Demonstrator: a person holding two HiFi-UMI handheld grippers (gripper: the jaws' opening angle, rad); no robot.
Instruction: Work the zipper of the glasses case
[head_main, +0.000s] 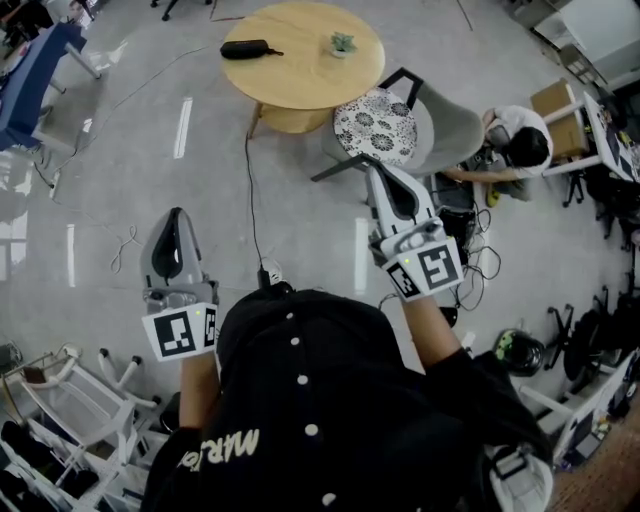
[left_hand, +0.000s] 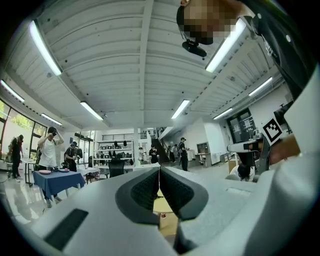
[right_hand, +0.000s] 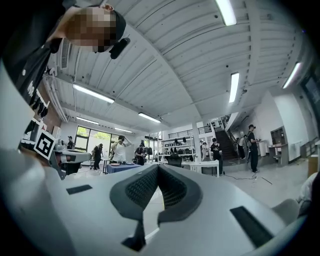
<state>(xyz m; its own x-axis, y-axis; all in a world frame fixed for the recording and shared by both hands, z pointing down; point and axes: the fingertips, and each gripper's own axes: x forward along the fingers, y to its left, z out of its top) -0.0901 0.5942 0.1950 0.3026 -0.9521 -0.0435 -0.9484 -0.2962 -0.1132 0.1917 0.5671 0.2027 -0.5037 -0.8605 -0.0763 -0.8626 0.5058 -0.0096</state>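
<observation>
Left gripper (head_main: 177, 214), right gripper (head_main: 373, 170) closed; case (head_main: 247, 48) indistinct

One round wooden bench (head_main: 312, 76) stands ahead. On it: one black glasses case (head_main: 246, 49) and one small potted plant (head_main: 342, 43). Just beside the bench, at its near right edge, is one chair (head_main: 375, 125) with a patterned round seat. Right of the bench, past that chair, there is one person (head_main: 515, 142) low on the floor. Nearer than the bench are two claws — the left claw (head_main: 178, 214) and the right claw (head_main: 371, 167) — each bearing one marker cube (head_main: 182, 331), so two cubes. Well left of the bench is one blue-covered bench (head_main: 30, 75).
</observation>
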